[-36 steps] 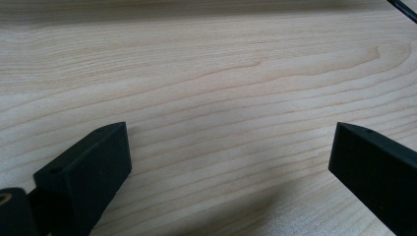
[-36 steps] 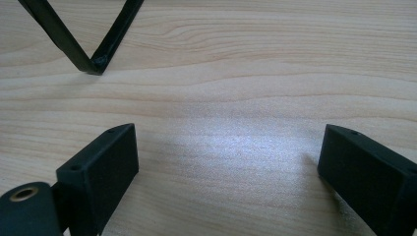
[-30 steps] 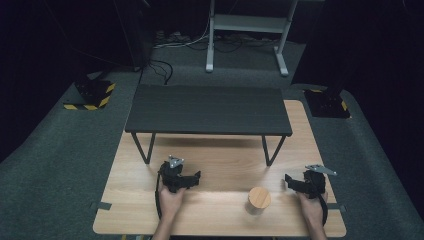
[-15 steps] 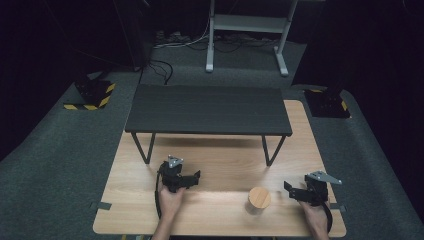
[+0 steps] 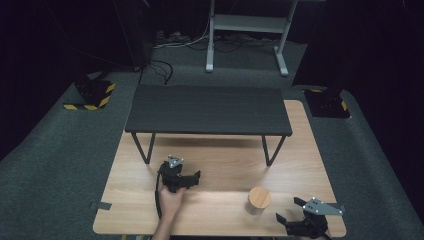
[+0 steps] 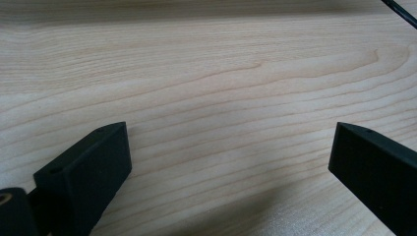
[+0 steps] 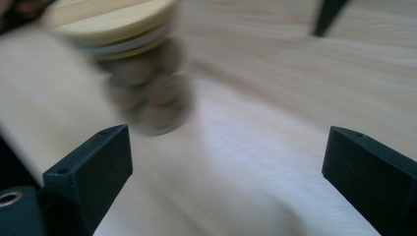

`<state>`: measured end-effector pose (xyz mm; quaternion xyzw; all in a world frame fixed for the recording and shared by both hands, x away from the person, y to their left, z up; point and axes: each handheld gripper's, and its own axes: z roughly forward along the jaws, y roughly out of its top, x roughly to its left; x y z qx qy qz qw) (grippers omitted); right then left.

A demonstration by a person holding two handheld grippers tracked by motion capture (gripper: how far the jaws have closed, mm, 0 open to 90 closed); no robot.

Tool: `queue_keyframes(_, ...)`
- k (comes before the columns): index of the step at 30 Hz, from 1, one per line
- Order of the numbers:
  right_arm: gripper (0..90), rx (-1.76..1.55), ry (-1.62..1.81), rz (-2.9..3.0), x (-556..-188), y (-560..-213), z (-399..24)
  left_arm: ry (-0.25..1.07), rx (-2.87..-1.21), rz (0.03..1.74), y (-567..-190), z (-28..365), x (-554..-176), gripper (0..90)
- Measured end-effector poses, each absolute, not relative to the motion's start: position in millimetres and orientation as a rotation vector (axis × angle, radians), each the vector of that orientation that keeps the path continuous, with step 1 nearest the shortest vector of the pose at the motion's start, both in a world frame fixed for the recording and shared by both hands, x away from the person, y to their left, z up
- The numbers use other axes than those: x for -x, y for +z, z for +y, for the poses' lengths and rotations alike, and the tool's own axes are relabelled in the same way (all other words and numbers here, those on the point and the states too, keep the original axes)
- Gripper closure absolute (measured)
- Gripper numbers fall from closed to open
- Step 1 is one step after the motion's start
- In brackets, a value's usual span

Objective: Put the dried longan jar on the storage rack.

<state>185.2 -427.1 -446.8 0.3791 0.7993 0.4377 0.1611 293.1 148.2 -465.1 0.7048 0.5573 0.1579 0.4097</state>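
A small jar with a round wooden lid (image 5: 259, 199) stands on the light wooden table (image 5: 225, 165) near its front edge; in the right gripper view the jar (image 7: 133, 54) looks blurred at the upper left, with brownish contents under the lid. My right gripper (image 5: 295, 216) sits at the table's front right corner, just right of the jar, jaws wide apart and empty (image 7: 226, 162). My left gripper (image 5: 192, 177) rests on the table left of centre, held by a hand, open over bare wood (image 6: 228, 157).
A low black bench-like shelf (image 5: 207, 109) on thin legs stands across the back half of the table. Dark carpet (image 5: 60, 150) surrounds the table, with a white metal frame (image 5: 245, 30) and cables behind. Black-and-yellow striped blocks (image 5: 90, 97) lie at the far left.
My right gripper has pulled back toward the table's front right corner and turned toward the jar. The left gripper and the jar have stayed put.
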Motion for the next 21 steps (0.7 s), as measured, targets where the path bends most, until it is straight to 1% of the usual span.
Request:
queue_keyframes(7, 4.0, -0.952, 1.267, 2.365, -180.1, -446.2, -402.5, 0.399, -1.774, 1.405, -465.1, 148.0, -293.0, 2.6)
queue_keyframes(21, 4.5, -0.883, 1.269, 2.357, -205.3, -449.0, -362.6, 0.391, -1.765, 1.404, -466.0, 149.5, -292.9, 2.6)
